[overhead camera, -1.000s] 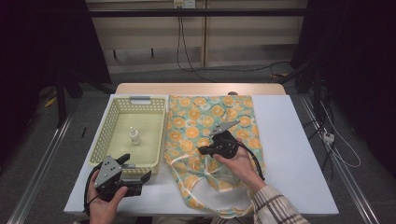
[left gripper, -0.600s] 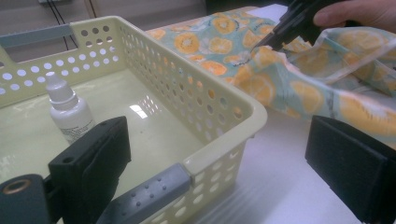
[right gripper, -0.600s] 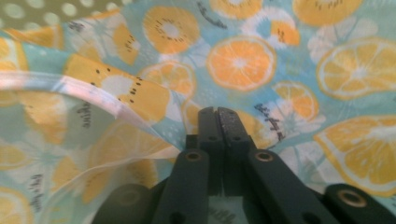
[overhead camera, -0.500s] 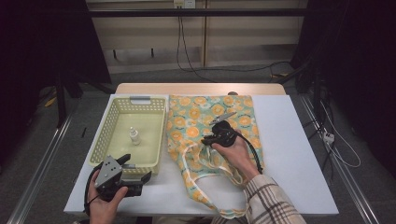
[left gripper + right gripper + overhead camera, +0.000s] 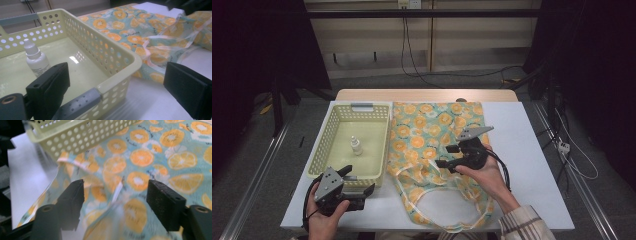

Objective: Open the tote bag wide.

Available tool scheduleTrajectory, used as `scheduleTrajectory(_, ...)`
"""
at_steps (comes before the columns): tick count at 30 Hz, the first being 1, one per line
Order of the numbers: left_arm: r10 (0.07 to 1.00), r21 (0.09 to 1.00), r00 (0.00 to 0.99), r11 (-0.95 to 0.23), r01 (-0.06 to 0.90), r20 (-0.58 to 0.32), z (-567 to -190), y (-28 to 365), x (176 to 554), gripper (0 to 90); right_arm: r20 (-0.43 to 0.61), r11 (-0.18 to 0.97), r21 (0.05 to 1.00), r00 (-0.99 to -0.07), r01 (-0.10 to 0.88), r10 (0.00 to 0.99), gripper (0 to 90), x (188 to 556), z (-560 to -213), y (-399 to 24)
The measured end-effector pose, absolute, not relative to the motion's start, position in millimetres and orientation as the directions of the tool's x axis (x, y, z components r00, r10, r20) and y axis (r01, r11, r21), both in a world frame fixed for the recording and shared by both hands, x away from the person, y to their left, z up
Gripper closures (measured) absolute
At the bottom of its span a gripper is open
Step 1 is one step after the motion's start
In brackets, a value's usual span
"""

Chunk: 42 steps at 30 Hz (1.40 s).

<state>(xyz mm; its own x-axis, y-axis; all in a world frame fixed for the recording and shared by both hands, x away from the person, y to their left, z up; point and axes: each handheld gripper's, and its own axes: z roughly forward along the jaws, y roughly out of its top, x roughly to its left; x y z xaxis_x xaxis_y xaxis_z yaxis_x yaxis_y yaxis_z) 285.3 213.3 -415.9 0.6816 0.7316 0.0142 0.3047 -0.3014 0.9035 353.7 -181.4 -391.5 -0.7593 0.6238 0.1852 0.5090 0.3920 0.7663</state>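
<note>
Right gripper (image 5: 451,155) hangs over the orange-print cloth bag (image 5: 432,135), jaws pointing toward 9 o'clock; they have just been opening and stand wide, nothing pinched, with the fabric and a pale handle strap (image 5: 117,191) loose below the gap. Bag lies flat on the white table (image 5: 532,150), centre to 6 o'clock, its handle loops (image 5: 447,210) spilling toward the near edge. Left gripper (image 5: 362,185) sits at 7 o'clock, jaws wide apart and empty, straddling the near corner of the yellow basket (image 5: 329,135). A small white bottle (image 5: 356,146) stands upright inside the basket, just left of the bag.
</note>
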Motion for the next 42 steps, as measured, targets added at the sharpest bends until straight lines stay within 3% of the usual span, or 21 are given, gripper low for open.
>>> scheduleTrajectory(7, 0.73, 0.904, 0.683, -0.302, 0.302, 0.016, -416.1, 212.4, 285.2, 6.4, 0.132, 0.436, 0.749, -0.757, 0.499, 0.64, 30.6, 320.0, -390.6, -192.3)
scheduleTrajectory(15, 0.726, 0.902, 0.687, -0.304, 0.308, 0.01, -416.0, 212.0, 285.6, 6.4, 0.086, 0.515, 0.68, -0.754, 0.522, 0.651, 32.4, 309.2, -419.8, -196.7)
scheduleTrajectory(17, 0.728, 0.903, 0.685, -0.301, 0.306, 0.01, -416.4, 211.8, 285.8, 6.4, 0.064, 0.533, 0.671, -0.757, 0.515, 0.651, 40.2, 314.2, -426.5, -197.3)
scheduleTrajectory(22, 0.726, 0.903, 0.688, -0.302, 0.305, 0.01, -416.3, 212.0, 285.5, 6.4, 0.036, 0.557, 0.661, -0.762, 0.503, 0.646, 48.7, 323.0, -431.0, -193.9)
scheduleTrajectory(25, 0.725, 0.903, 0.688, -0.303, 0.306, 0.01, -416.3, 212.2, 285.8, 6.4, 0.034, 0.574, 0.652, -0.776, 0.495, 0.63, 61.9, 329.1, -432.7, -190.0)
scheduleTrajectory(31, 0.726, 0.903, 0.687, -0.303, 0.304, 0.012, -416.5, 212.2, 286.2, 6.4, 0.046, 0.584, 0.633, -0.777, 0.509, 0.628, 70.0, 335.6, -439.1, -188.5)
scheduleTrajectory(35, 0.728, 0.903, 0.686, -0.3, 0.308, 0.007, -416.6, 211.9, 285.9, 6.4, 0.071, 0.573, 0.628, -0.772, 0.527, 0.632, 87.7, 340.3, -442.3, -189.0)
scheduleTrajectory(42, 0.731, 0.903, 0.682, -0.302, 0.306, 0.013, -416.0, 214.0, 285.1, 6.4, 0.105, 0.538, 0.651, -0.765, 0.535, 0.635, 90.0, 342.4, -438.3, -191.9)
